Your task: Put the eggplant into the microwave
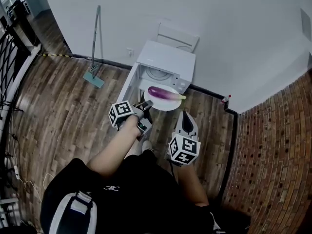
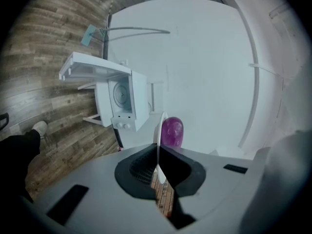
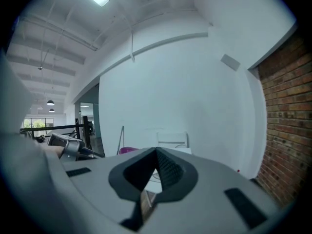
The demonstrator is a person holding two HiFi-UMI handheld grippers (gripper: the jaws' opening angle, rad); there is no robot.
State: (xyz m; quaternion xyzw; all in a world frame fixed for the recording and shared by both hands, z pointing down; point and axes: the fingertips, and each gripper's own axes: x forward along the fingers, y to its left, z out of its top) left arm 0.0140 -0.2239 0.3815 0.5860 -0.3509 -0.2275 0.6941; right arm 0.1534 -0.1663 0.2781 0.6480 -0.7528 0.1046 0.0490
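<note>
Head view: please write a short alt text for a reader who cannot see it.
The left gripper holds a plate with an eggplant before an open microwave by a white wall. The right gripper, empty, is lower right.

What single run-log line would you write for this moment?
left gripper: jaws shut on plate | eggplant: on plate | microwave: door open, eggplant outside | right gripper: jaws shut, empty
</note>
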